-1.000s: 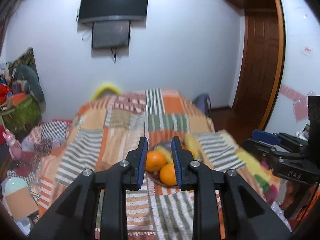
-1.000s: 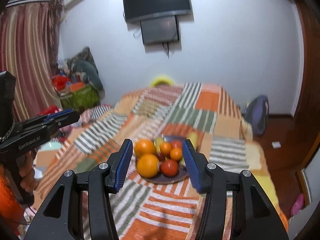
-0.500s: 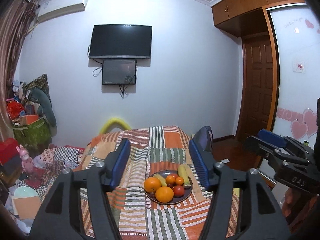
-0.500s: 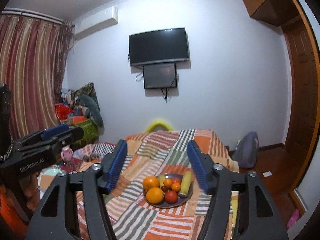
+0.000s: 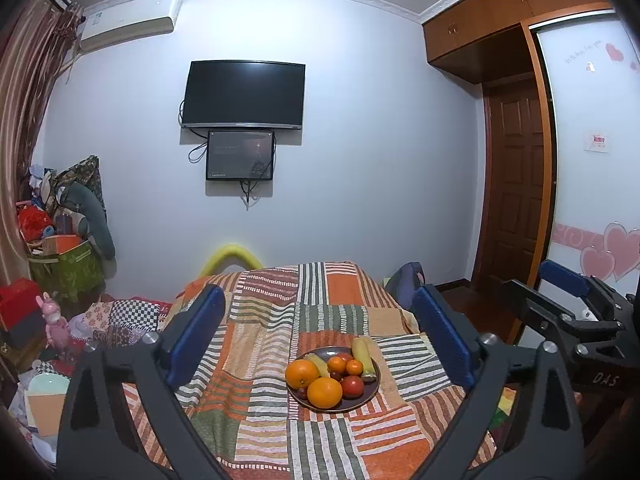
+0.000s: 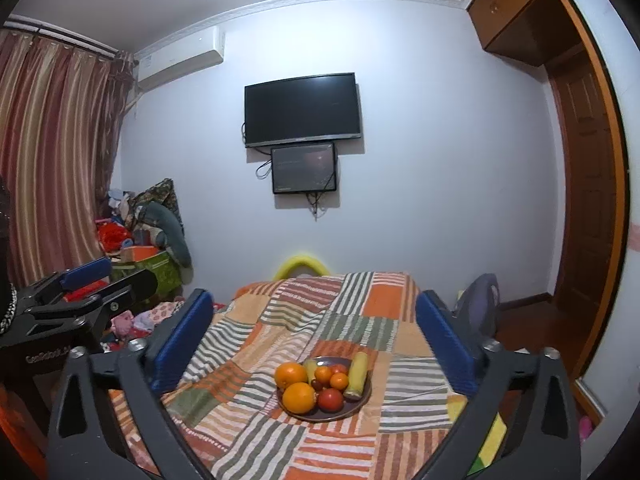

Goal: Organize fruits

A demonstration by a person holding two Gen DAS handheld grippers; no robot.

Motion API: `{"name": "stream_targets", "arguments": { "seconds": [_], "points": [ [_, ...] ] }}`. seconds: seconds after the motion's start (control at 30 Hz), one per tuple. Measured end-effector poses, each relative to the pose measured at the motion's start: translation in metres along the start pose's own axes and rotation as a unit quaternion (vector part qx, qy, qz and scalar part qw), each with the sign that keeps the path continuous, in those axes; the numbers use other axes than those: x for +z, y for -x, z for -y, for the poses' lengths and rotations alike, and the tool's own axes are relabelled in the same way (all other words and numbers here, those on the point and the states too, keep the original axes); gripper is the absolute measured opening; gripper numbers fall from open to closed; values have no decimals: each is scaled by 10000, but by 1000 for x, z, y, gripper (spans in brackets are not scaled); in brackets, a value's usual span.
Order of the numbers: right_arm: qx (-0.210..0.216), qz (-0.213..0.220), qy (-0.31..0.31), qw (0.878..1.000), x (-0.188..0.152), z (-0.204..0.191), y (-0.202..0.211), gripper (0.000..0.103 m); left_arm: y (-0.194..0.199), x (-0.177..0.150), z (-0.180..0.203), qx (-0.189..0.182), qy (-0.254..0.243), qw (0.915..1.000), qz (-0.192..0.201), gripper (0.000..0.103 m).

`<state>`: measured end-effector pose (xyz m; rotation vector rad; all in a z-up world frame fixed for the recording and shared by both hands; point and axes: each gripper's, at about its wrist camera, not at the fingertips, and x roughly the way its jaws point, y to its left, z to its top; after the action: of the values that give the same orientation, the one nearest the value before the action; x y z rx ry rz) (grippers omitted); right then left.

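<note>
left gripper (image 5: 320, 332) spread, empty | right gripper (image 6: 316, 332) spread, empty | banana (image 6: 357, 374) long axis pointing away on plate (image 6: 362, 402)

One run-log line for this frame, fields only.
left hand-held gripper: open, empty | right hand-held gripper: open, empty | fruits: on plate | plate: on bedspread

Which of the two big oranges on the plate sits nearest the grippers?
The front orange at the plate's near rim, beside the red tomato. The other big orange lies farther back to the left, against the yellow-green fruit.
</note>
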<state>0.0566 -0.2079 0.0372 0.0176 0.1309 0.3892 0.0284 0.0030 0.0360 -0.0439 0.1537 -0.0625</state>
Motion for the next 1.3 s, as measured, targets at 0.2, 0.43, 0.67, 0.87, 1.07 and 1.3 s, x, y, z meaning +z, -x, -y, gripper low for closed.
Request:
{"name": "stream_targets", "arguments": {
  "seconds": [0.2,0.43,0.67,0.87,1.07,1.3],
  "points": [
    [-78,5,75,9999,-2,-2,4,103,0,-1,2,-10,8,10000,-28,101],
    [-122,-5,117,9999,-4,-3,6,103,0,-1,3,-19,32,10000,-63,101],
    [-126,-13,92,9999,-2,-3,6,103,0,-1,4,-58,40,10000,-60,102],
    [-138,-16,63,9999,-4,0,7,103,2,0,8,-75,3,10000,-50,102],
    [-160,-5,13,9999,-3,3,9,103,2,-1,9,-73,4,10000,-52,102],
    [-161,-9,-29,9999,-2,4,9,103,2,-2,11,-107,-45,9999,-28,102]
  ]
}}
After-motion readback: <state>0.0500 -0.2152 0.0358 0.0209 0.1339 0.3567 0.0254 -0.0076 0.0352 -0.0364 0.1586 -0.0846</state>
